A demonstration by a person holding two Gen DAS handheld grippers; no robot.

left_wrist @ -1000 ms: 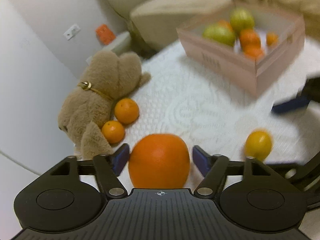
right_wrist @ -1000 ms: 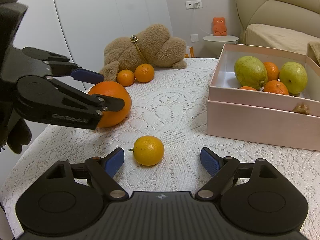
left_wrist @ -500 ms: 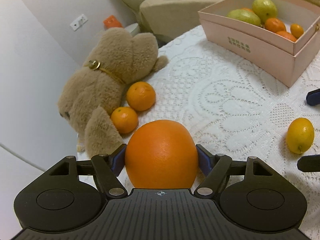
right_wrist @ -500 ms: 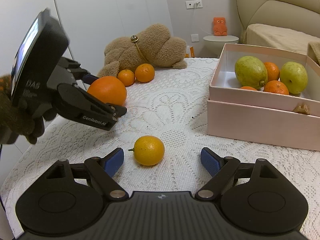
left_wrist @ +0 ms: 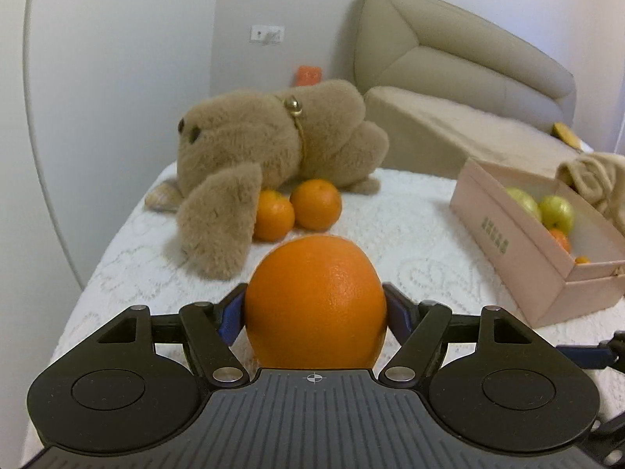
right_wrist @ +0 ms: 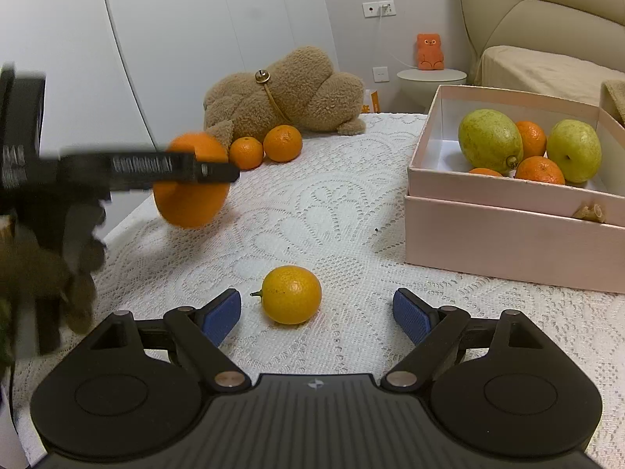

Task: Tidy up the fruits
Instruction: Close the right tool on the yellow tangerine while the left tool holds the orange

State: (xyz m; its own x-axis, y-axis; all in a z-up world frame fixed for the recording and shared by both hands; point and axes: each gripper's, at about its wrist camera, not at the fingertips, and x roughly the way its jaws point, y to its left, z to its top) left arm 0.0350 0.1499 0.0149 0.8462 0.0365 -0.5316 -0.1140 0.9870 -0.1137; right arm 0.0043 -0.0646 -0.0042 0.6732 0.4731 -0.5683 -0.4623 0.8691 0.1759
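The left gripper (left_wrist: 315,312) is clamped on a large orange (left_wrist: 315,301), held up left of the pink box (right_wrist: 504,230). The right gripper (right_wrist: 317,312) stands wide open and empty, with a small yellow citrus (right_wrist: 291,294) lying between its fingers, untouched, nearer than the box.

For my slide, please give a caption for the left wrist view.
Left hand-held gripper grips an orange on lace cloth, teddy behind.
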